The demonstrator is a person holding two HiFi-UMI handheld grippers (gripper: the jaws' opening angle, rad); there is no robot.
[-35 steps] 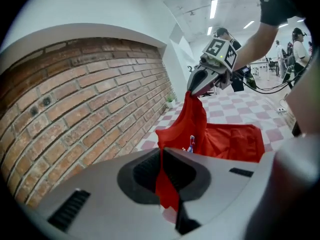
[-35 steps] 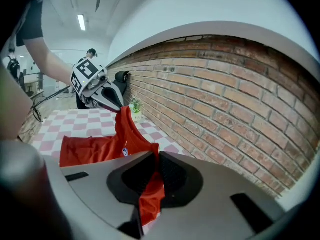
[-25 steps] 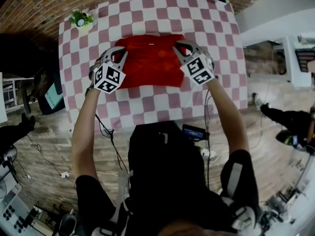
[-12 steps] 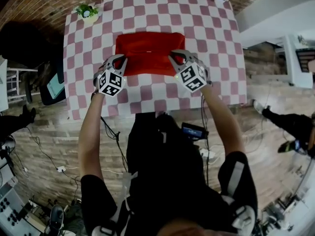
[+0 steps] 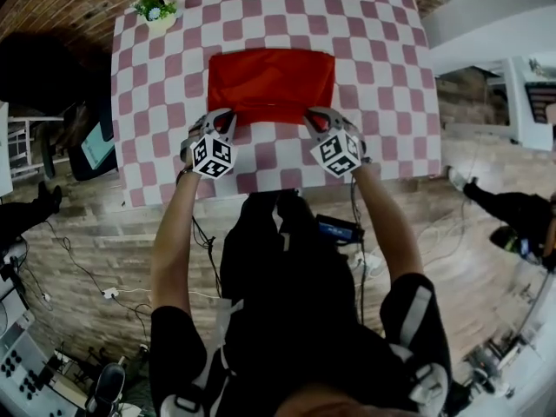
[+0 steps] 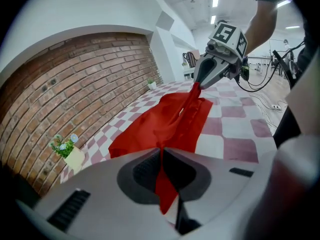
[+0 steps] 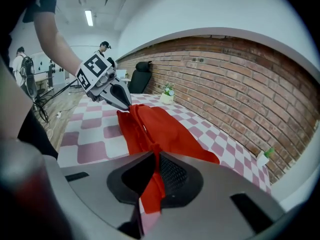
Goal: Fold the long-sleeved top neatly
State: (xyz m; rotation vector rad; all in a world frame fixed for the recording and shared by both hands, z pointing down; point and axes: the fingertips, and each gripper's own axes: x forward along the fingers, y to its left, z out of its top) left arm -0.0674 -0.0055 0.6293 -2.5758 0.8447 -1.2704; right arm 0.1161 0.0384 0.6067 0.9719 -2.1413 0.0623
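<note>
Pinching the red top (image 5: pixel 271 81) at its two near corners, I have the left hand-held gripper (image 5: pixel 223 118) and the right hand-held gripper (image 5: pixel 318 118) clenched on cloth; the rest lies flat on the checkered surface (image 5: pixel 382 76) just beyond them.

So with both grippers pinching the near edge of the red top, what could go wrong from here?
The left gripper and right gripper each pinch only a narrow bit of the red top; a tug could pull it free and drop one corner. The cloth between them looks bunched in ridges, so laying it down as is may set creases. Uneven pulling could skew the top on the checkered table.
</note>
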